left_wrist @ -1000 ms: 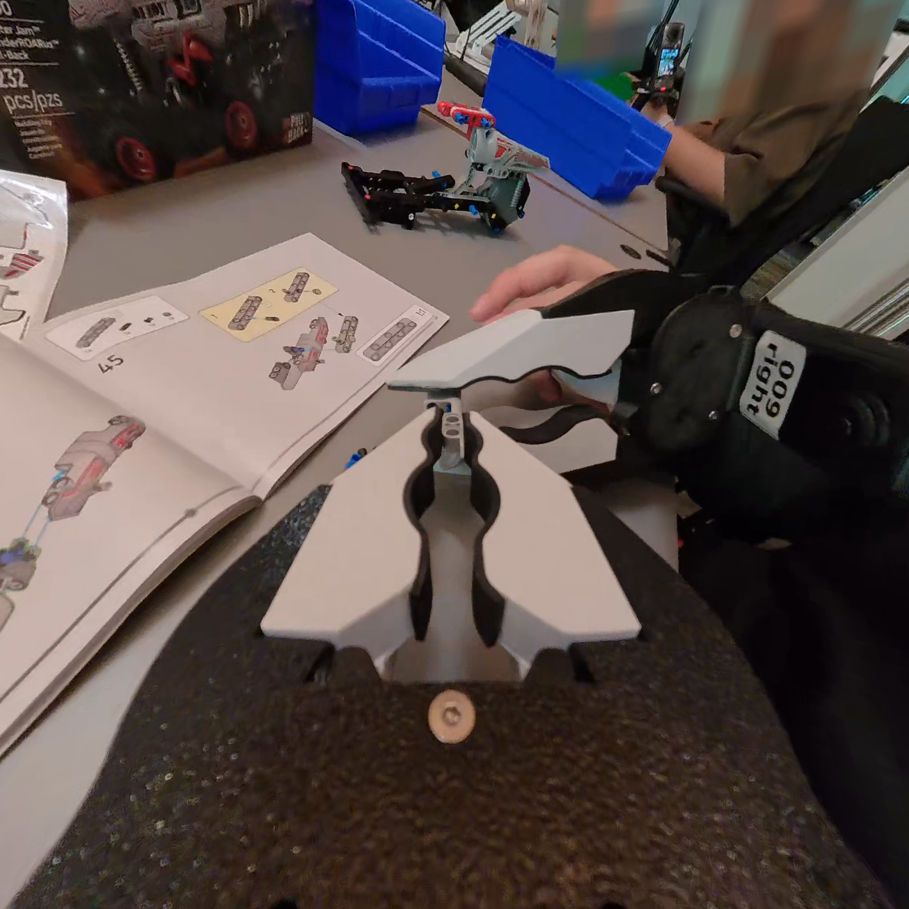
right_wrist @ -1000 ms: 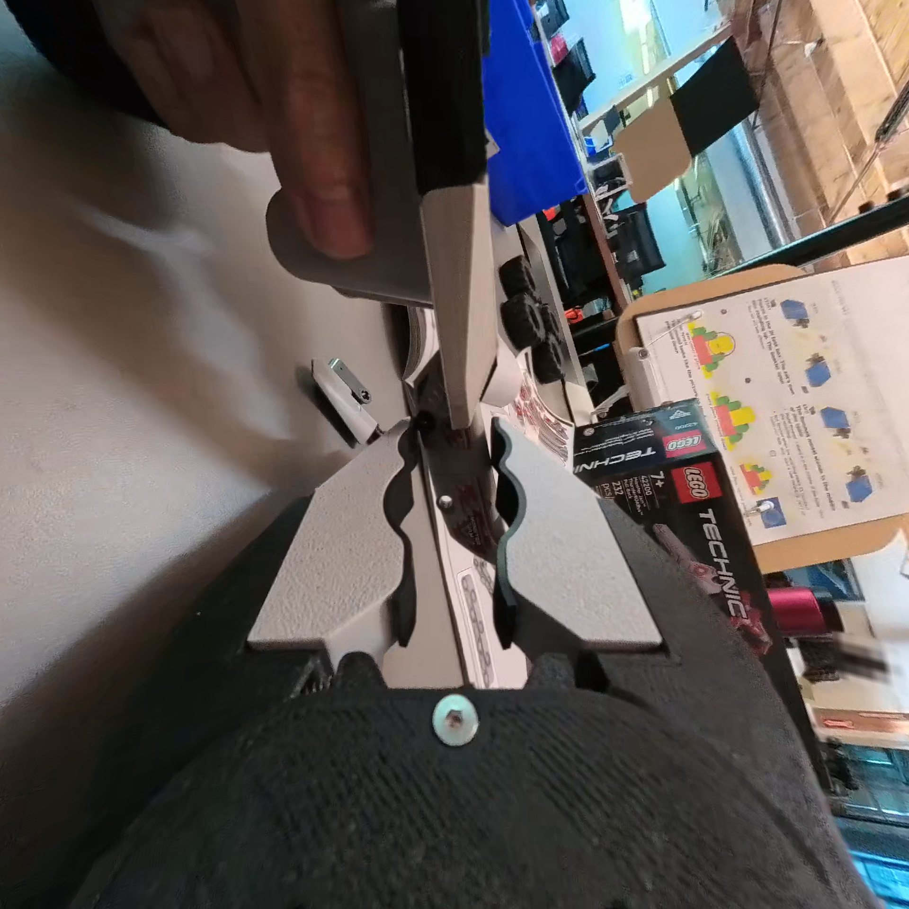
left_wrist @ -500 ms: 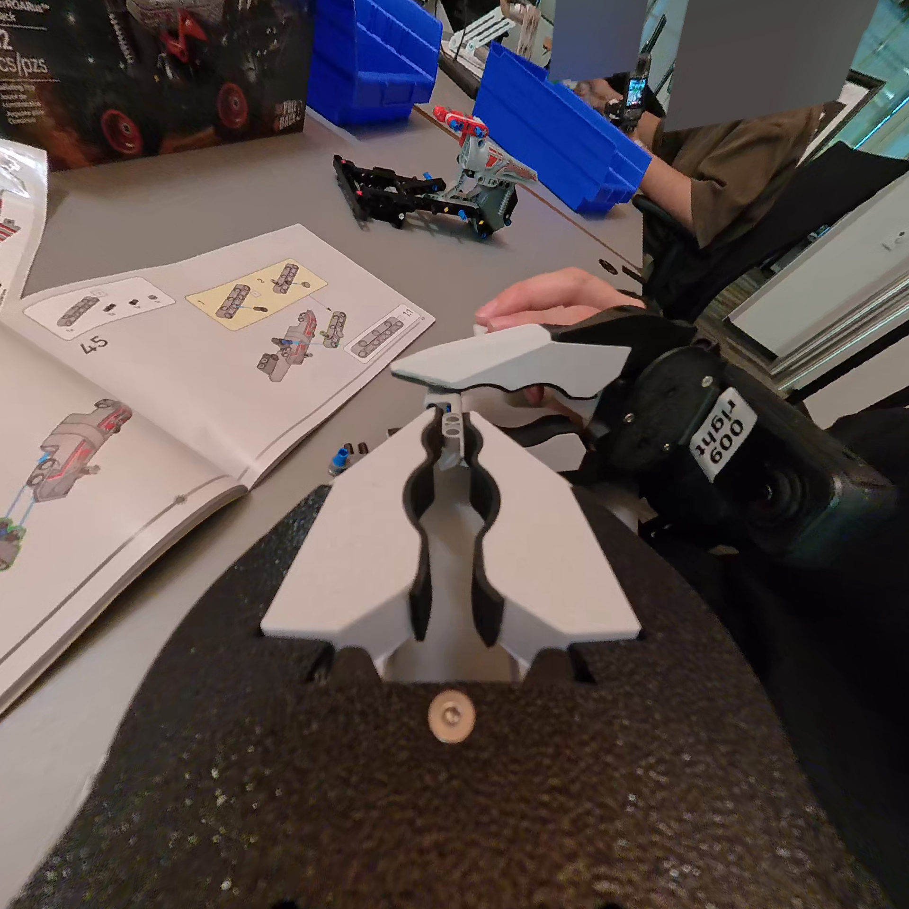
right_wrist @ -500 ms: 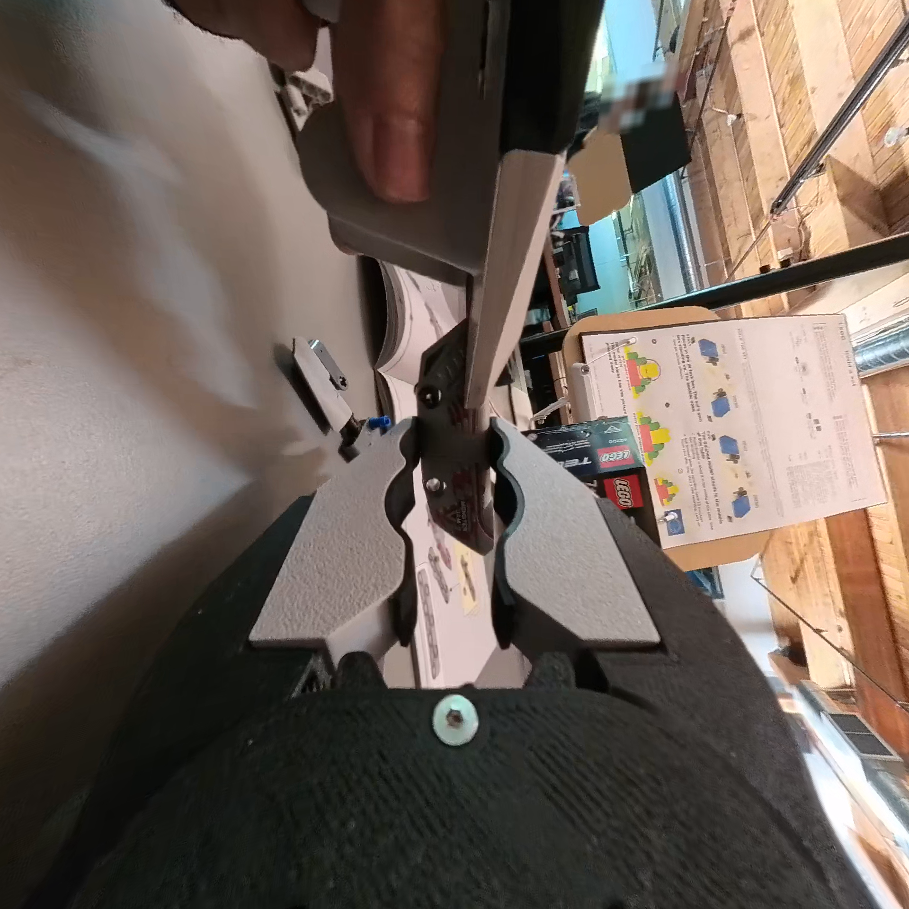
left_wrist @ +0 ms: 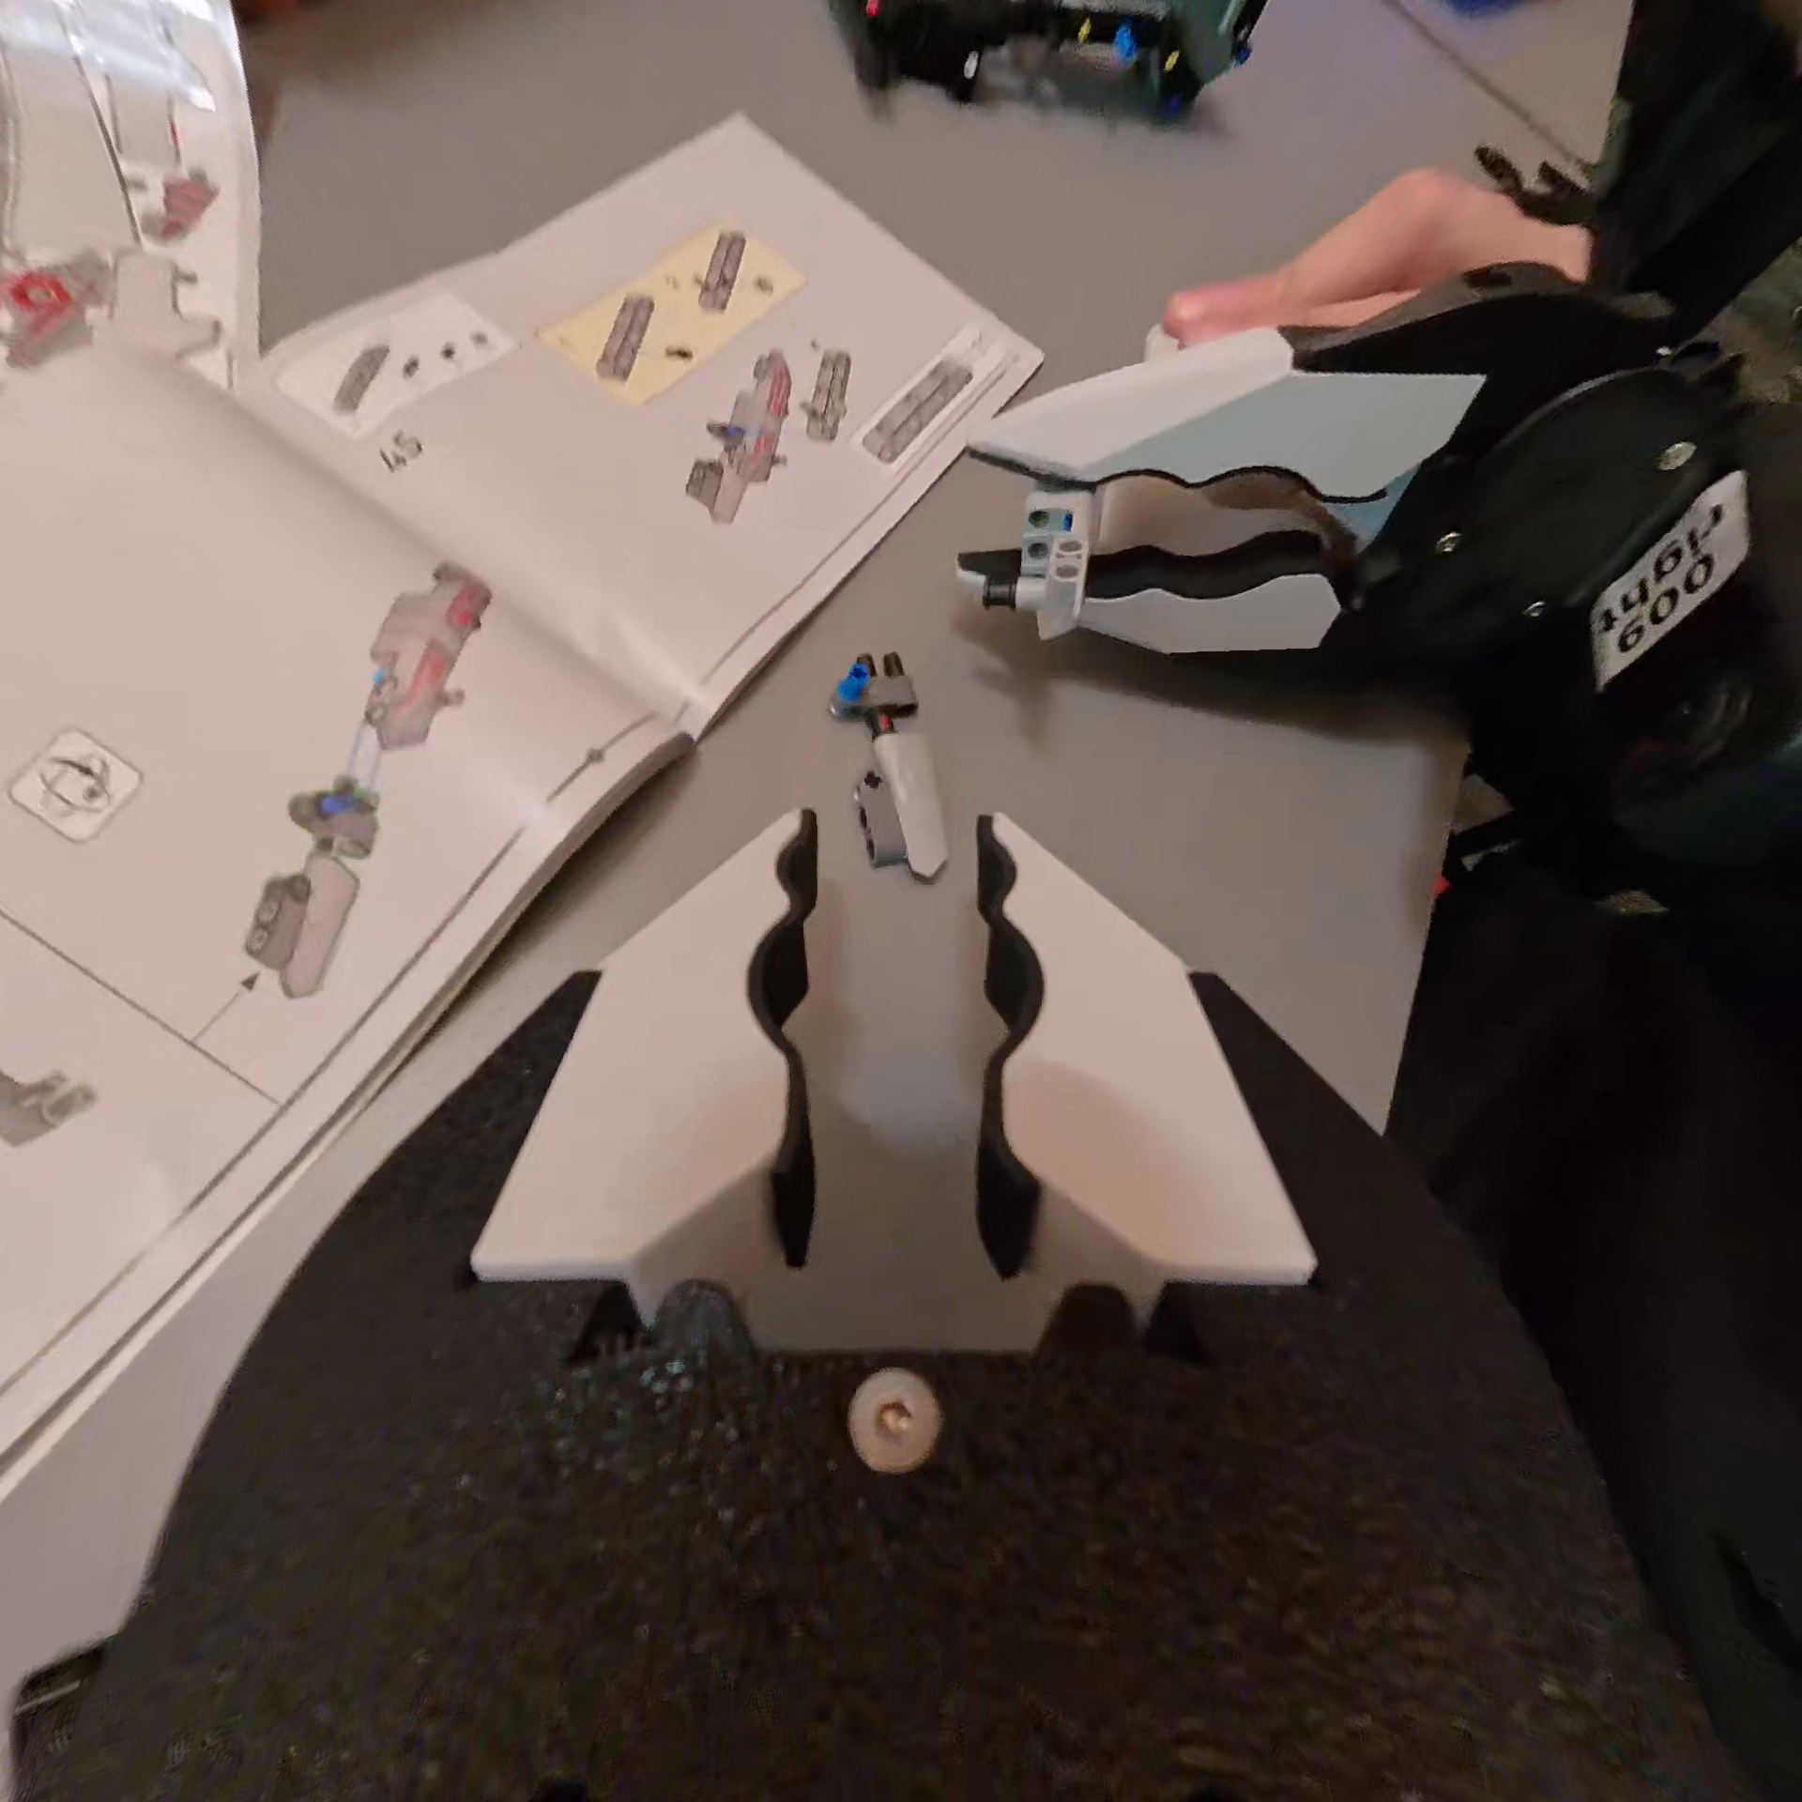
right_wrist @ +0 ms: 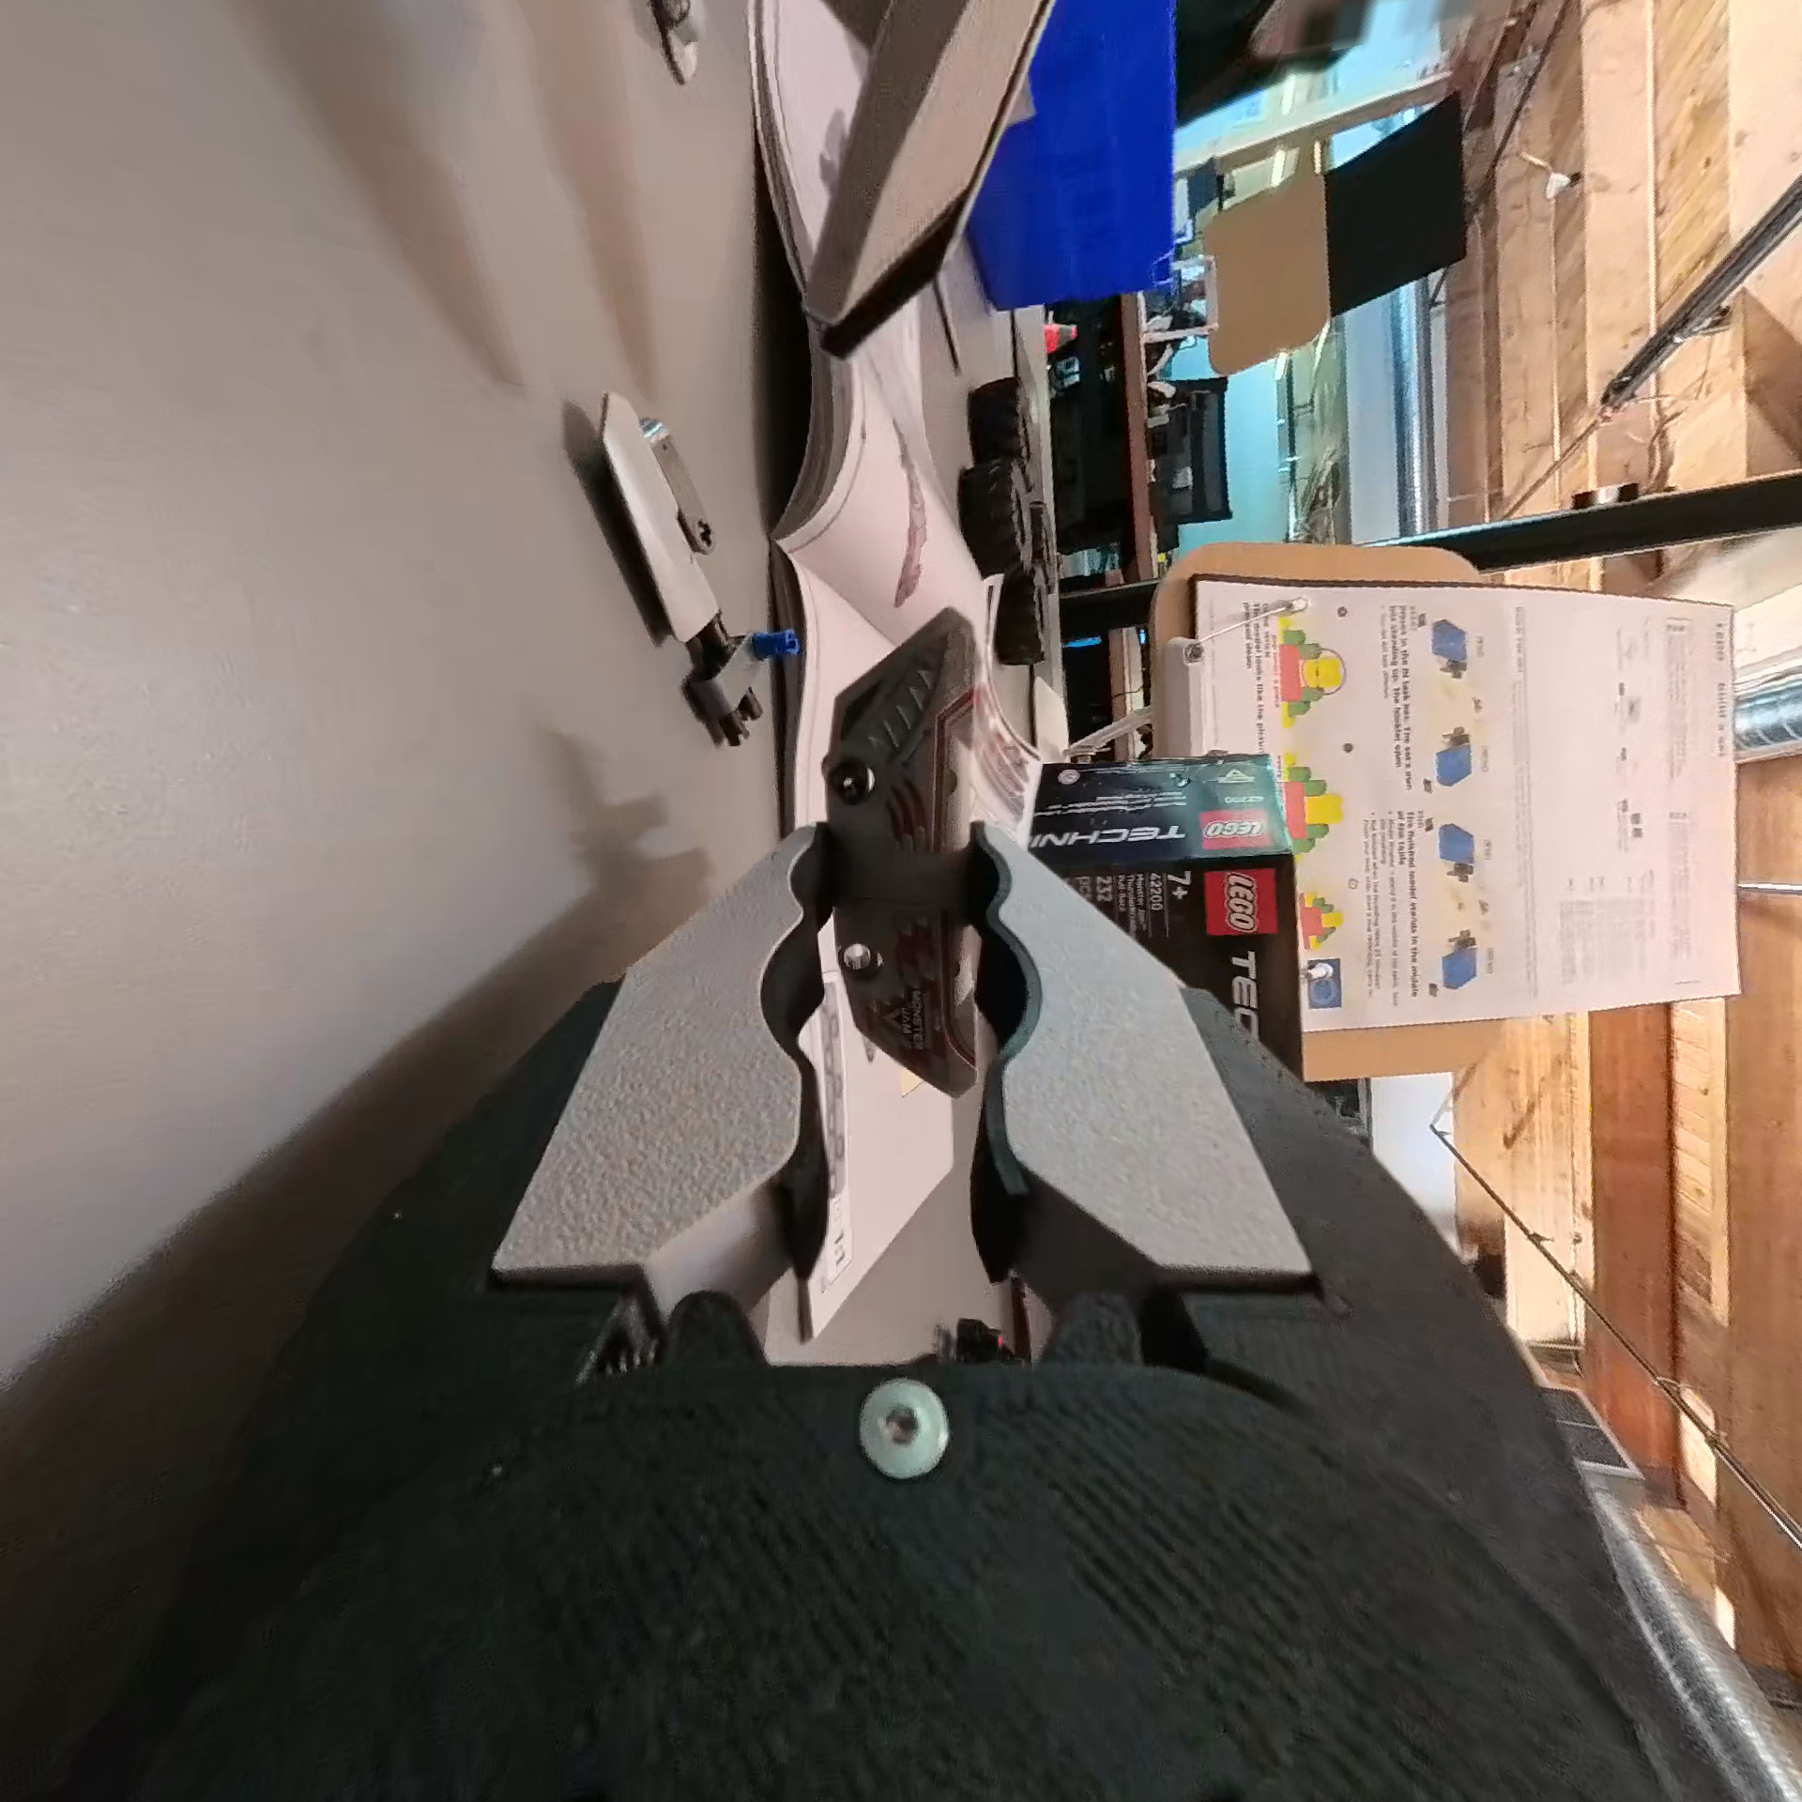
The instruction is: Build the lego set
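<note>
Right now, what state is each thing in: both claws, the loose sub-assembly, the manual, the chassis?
Left claw: open, empty, above the table.
Right claw: shut on dark panel piece, turned on its side.
Small sub-assembly: lying loose on the table, just ahead of the left claw.
Manual: open, flat.
Chassis: on the table at the far edge, partly built, blurred.
Box: standing; closed or not, cannot tell.

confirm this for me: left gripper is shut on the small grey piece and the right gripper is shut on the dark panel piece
Not quite. In the left wrist view the left gripper is open and holds nothing; the small grey piece lies on the table ahead of it. The right gripper is indeed shut on the dark panel piece.
</note>
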`<state>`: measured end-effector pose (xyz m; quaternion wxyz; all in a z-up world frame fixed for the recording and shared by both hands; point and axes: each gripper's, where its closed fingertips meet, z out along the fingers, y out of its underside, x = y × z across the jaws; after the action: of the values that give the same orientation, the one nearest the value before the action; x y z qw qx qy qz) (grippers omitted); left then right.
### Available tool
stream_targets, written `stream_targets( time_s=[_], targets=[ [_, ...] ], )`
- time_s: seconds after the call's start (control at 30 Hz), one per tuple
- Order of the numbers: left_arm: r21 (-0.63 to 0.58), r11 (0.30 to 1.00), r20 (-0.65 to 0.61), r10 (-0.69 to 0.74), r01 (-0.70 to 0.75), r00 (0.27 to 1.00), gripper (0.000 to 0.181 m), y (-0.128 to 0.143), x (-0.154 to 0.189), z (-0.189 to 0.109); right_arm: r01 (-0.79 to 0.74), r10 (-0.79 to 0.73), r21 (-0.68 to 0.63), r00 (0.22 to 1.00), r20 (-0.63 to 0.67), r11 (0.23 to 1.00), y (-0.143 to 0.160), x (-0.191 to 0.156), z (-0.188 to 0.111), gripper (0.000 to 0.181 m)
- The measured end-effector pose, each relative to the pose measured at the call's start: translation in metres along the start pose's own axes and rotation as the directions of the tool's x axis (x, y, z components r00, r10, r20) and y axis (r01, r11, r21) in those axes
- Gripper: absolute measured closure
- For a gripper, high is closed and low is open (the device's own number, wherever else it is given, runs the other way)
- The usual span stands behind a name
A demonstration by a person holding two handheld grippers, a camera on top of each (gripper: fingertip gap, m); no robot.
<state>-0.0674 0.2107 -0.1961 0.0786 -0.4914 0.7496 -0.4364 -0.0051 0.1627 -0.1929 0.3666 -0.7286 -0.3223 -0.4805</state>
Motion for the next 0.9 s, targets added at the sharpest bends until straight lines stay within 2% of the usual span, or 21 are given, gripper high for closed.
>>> stream_targets(
  time_s=[0.03,0.17,0.27,0.37,0.43,0.5,0.7,0.8,0.9],
  targets=[
    [-0.022,1.000,0.003,-0.021,0.021,1.000,0.147,0.004,0.001,0.005,0.009,-0.009,-0.011,1.000,0.005,1.000,0.001,-0.002,0.001,0.155],
    [-0.070,0.997,0.056,-0.034,0.038,0.998,0.133,0.014,-0.001,0.025,0.024,-0.024,-0.034,1.000,-0.002,0.999,0.001,-0.004,0.003,0.155],
    [-0.041,0.999,0.112,0.002,0.003,0.994,0.141,0.010,-0.005,0.034,-0.011,0.011,-0.029,1.000,0.001,1.000,0.000,-0.005,0.003,0.155],
    [-0.084,0.991,0.172,0.121,-0.108,0.978,0.148,0.013,-0.009,0.034,-0.020,0.020,-0.031,1.000,-0.008,0.999,0.001,-0.003,0.003,0.155],
    [-0.121,0.967,0.195,0.243,-0.222,0.950,0.161,0.016,-0.012,0.033,-0.028,0.027,-0.028,1.000,-0.015,0.999,0.000,-0.002,0.003,0.155],
    [-0.126,0.937,0.153,0.344,-0.327,0.927,0.164,0.017,-0.006,0.034,-0.037,0.037,-0.028,0.999,-0.013,0.999,0.000,-0.002,0.003,0.155],
    [-0.083,0.897,0.115,0.441,-0.434,0.890,0.166,0.014,-0.005,0.034,-0.023,0.023,-0.031,1.000,-0.010,0.999,-0.002,-0.005,0.004,0.155],
    [-0.047,0.850,0.156,0.526,-0.525,0.836,0.175,0.006,-0.003,0.033,-0.030,0.030,-0.025,0.999,-0.013,0.999,-0.002,-0.005,0.004,0.155],
    [-0.052,0.793,0.181,0.605,-0.607,0.775,0.176,0.004,-0.001,0.035,-0.034,0.034,-0.024,0.999,-0.003,0.999,-0.002,-0.006,0.005,0.155]
  ],
)
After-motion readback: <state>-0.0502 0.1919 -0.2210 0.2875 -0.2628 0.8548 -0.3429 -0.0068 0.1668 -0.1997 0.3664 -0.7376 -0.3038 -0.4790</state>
